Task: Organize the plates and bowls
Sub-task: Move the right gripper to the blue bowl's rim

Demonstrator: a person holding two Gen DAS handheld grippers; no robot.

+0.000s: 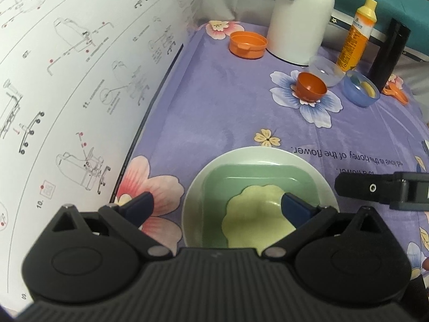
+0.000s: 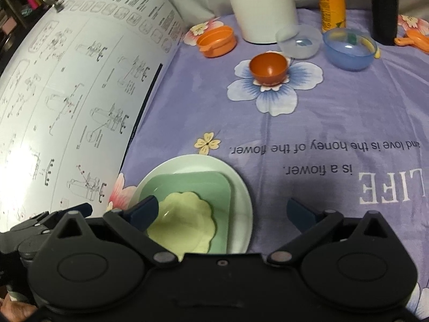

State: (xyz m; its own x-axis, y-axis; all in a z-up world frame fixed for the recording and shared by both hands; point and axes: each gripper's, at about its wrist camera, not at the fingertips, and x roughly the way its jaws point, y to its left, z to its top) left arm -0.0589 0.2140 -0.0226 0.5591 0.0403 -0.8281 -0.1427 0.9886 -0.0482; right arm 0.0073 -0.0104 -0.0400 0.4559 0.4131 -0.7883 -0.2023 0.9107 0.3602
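A stack sits on the purple flowered cloth: a white round plate (image 1: 257, 153), a green square plate (image 1: 214, 185) on it, and a pale yellow scalloped dish (image 1: 252, 214) on top. My left gripper (image 1: 215, 205) hovers open over the stack, holding nothing; its right fingertip is over the yellow dish. In the right wrist view the white plate (image 2: 241, 196), green plate (image 2: 214, 185) and yellow dish (image 2: 185, 220) lie low and left. My right gripper (image 2: 222, 210) is wide open and empty, its left fingertip over the yellow dish. A small orange bowl (image 1: 311, 87) (image 2: 268, 67) stands farther back.
A large instruction sheet (image 1: 80, 80) rises along the left. At the back stand an orange tub (image 1: 248, 44), a white jug (image 1: 300, 13), a clear bowl (image 1: 325, 69), a blue bowl (image 1: 360, 91), a yellow bottle (image 1: 358, 32) and a black box (image 1: 388, 51).
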